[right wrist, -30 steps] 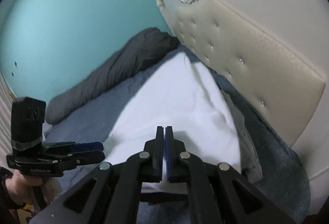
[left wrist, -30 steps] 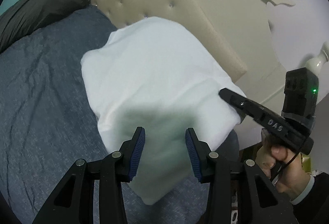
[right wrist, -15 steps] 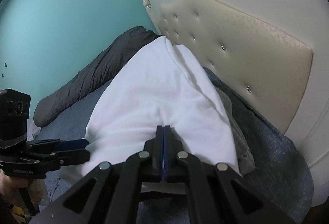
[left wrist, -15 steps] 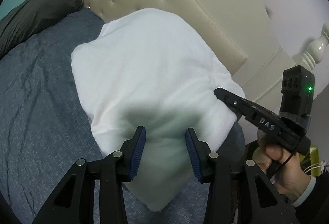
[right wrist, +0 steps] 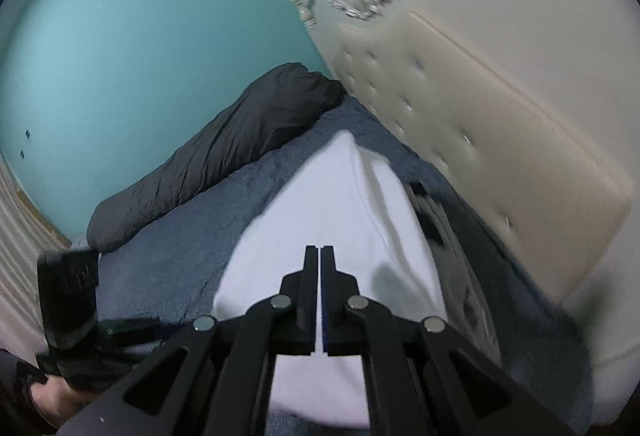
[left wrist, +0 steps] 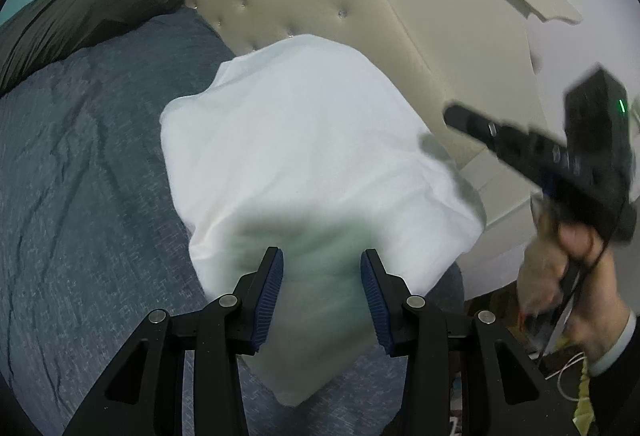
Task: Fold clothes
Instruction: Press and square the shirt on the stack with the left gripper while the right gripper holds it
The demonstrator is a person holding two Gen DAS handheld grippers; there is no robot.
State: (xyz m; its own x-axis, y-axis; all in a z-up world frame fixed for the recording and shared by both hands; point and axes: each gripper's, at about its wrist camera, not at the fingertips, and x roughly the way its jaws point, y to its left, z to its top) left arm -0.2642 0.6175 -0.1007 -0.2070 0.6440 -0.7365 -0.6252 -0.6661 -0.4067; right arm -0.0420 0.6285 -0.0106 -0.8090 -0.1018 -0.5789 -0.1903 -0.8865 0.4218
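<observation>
A folded white garment [left wrist: 304,155] lies on the blue bed sheet [left wrist: 80,195] close to the headboard. My left gripper [left wrist: 322,276] hangs open just above the garment's near end, nothing between its blue pads. In the left wrist view my right gripper [left wrist: 452,113] is blurred, held in a hand [left wrist: 560,268] above and clear of the garment's right edge. In its own view the right gripper [right wrist: 320,252] is shut, with the white garment [right wrist: 340,215] lying behind it and no cloth seen in it.
A dark grey duvet [left wrist: 80,7] is bunched along the far side of the bed by the teal wall. The tufted cream headboard [left wrist: 300,7] stands right behind the garment. Grey patterned cloth [right wrist: 460,236] shows beside the white garment, toward the headboard.
The right gripper has risen up and away from the garment's right edge and is moving fast. The left gripper stays open over the near end.
</observation>
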